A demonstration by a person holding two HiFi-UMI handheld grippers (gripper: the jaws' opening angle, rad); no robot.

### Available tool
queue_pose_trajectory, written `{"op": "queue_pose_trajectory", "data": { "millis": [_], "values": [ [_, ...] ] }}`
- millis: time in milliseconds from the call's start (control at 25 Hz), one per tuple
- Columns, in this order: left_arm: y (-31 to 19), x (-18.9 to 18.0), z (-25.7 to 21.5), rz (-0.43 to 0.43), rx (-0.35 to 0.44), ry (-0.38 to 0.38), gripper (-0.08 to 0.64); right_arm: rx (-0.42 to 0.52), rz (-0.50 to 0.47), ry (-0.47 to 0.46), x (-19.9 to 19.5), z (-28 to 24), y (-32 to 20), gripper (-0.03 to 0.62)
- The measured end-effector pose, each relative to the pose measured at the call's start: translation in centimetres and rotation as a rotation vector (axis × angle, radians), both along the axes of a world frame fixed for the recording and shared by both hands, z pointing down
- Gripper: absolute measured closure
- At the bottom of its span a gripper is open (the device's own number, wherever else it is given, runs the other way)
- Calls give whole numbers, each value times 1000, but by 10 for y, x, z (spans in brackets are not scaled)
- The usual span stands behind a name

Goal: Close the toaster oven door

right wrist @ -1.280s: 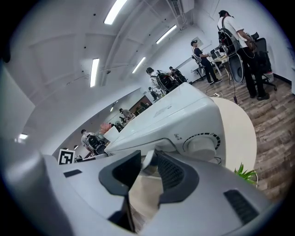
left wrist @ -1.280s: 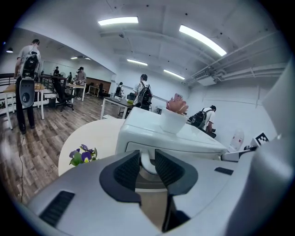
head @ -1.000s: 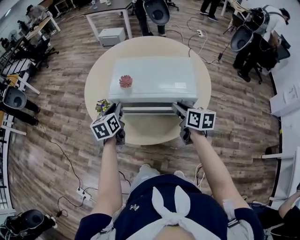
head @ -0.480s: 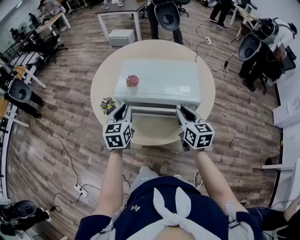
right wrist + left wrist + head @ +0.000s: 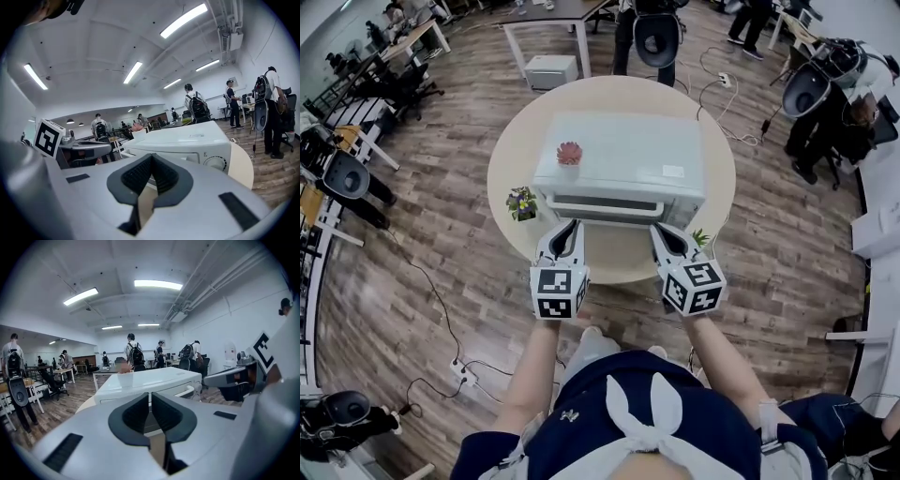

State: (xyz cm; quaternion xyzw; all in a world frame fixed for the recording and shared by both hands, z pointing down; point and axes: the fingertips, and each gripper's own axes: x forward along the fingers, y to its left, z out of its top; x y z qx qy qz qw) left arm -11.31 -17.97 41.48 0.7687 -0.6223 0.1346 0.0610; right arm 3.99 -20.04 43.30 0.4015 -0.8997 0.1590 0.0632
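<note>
oven: toaster oven on your round bench; door shut
left gripper: your fingers just closed, empty; near door
right gripper: fingers just closed, empty; near door

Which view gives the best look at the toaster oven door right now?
The head view: it shows the toaster oven door across its full width, apparently shut. The left gripper view catches only its upper edge and handle; the right gripper view shows just a strip beside the dial.
</note>
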Motion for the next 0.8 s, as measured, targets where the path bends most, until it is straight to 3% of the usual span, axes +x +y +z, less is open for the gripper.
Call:
{"op": "queue_pose_trajectory", "data": {
  "millis": [360, 800],
  "values": [
    [33, 23, -2, 27, -13, 76, 538, -5, -69, 23, -8, 4, 34, 589],
    [62, 37, 2, 29, -27, 98, 538, 11, -96, 32, -7, 1, 58, 589]
  ]
}}
